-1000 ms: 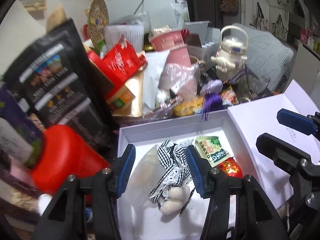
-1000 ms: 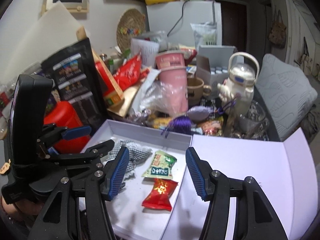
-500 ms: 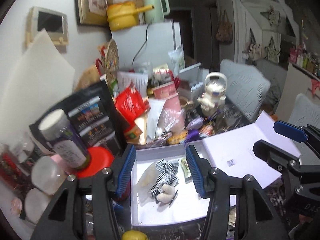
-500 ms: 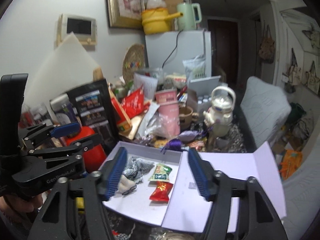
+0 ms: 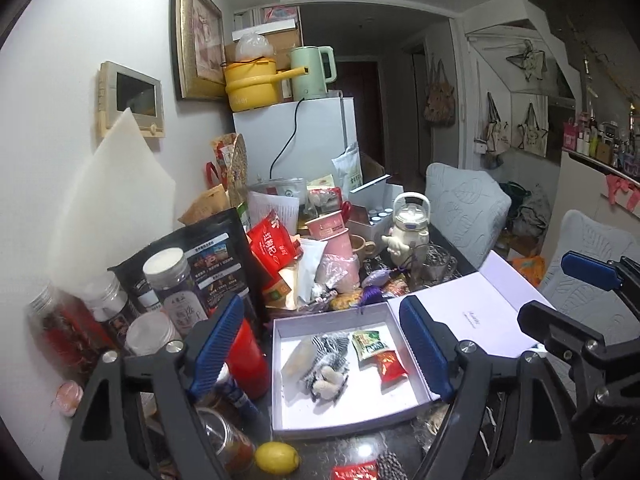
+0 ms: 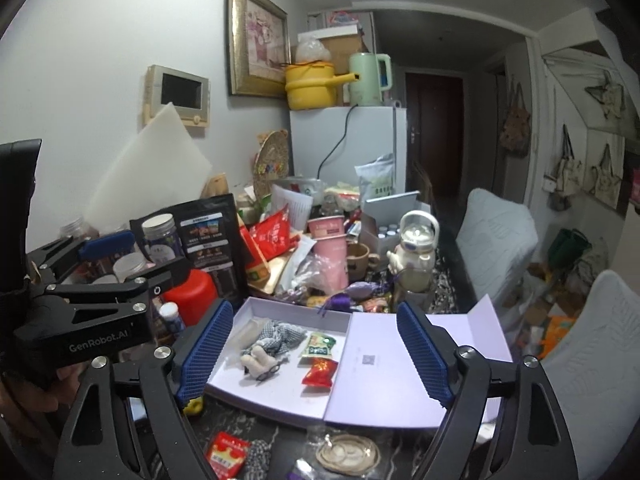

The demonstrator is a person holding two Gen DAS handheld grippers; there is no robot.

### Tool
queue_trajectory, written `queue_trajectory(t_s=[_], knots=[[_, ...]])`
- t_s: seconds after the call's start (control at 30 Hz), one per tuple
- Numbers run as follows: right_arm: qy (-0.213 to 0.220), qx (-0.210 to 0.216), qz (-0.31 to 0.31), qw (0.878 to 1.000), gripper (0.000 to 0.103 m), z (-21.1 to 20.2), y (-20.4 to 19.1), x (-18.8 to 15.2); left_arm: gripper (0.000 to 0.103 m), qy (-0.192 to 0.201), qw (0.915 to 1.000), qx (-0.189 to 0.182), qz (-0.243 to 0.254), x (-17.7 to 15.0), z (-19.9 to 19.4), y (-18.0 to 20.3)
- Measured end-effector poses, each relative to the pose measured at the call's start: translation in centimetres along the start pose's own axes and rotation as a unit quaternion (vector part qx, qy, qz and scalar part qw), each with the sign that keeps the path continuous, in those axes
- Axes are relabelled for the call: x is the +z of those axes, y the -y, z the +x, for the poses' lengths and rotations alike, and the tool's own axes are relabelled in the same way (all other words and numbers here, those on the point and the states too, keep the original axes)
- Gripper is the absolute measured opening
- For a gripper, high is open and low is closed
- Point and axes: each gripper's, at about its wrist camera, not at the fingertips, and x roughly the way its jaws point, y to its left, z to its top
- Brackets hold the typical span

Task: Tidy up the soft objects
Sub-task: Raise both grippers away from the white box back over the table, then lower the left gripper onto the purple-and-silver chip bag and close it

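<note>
Between the left gripper's fingers, below them: open white box [image 5: 340, 420] on the dark tabletop [image 5: 348, 456], its lid [image 5: 460, 316] folded flat toward the right finger.
Soft toy: checked-cloth doll [image 5: 328, 360] lies in the box, long axis running away from the tool, pale feet nearest it, cloth end farthest.
Packets: green snack packet [image 5: 370, 344] and red snack packet [image 5: 390, 366] lie beside the doll, on its right.
Left gripper [image 5: 324, 352]: fingers wide apart, holding nothing, above the box.
Right gripper [image 6: 314, 350]: fingers wide apart, holding nothing.
Near edge: lemon [image 5: 277, 457] just under the left finger.
Beyond the box: cluttered heap, pink cup [image 5: 340, 256], white fridge [image 5: 300, 140].
</note>
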Motion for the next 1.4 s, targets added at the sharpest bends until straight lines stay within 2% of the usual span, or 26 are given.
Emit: queue_trajectory(t_s=[0.13, 0.23, 0.5, 0.63, 0.83, 1.0, 1.1, 1.27, 1.4], knots=[[0.012, 0.002, -0.003, 1.0, 0.09, -1.8, -0.7, -1.0, 0.081, 0.0, 0.9999, -0.013, -0.005, -1.1, -1.4, -0.1], [0.012, 0.006, 0.001, 1.0, 0.09, -2.8, -0.8, -2.2, 0.082, -0.003, 0.9995, -0.029, -0.01, -2.4, -2.4, -0.1], [0.01, 0.0, 0.002, 1.0, 0.09, -4.8, -1.4, -6.0, 0.082, -0.021, 0.9988, -0.041, -0.014, -6.5, -3.7, 0.2], [0.003, -0.003, 0.0, 1.0, 0.09, -5.5, -1.7, -8.1, 0.082, -0.038, 0.9974, -0.062, -0.006, -8.7, -4.0, 0.6], [-0.01, 0.01, 0.009, 1.0, 0.09, -6.3, -2.1, -11.3, 0.082, -0.041, 0.9957, -0.081, 0.017, -11.8, -5.2, 1.9], [-0.032, -0.003, 0.016, 0.999, 0.09, -6.5, -2.4, -14.6, 0.082, -0.053, 0.993, -0.104, 0.015, -14.0, -5.5, 2.6], [-0.044, -0.011, 0.018, 0.999, 0.09, -6.4, -2.5, -16.1, 0.082, -0.06, 0.9933, -0.099, 0.002, -15.2, -5.6, 2.3], [-0.062, 0.009, 0.05, 0.997, 0.09, -6.3, -2.1, -18.7, 0.082, -0.081, 0.9917, -0.099, -0.017, -17.6, -5.4, 1.6], [-0.078, 0.001, 0.069, 0.995, 0.09, -6.0, -1.6, -20.5, 0.082, -0.102, 0.9897, -0.094, -0.034, -19.2, -4.7, 1.0]])
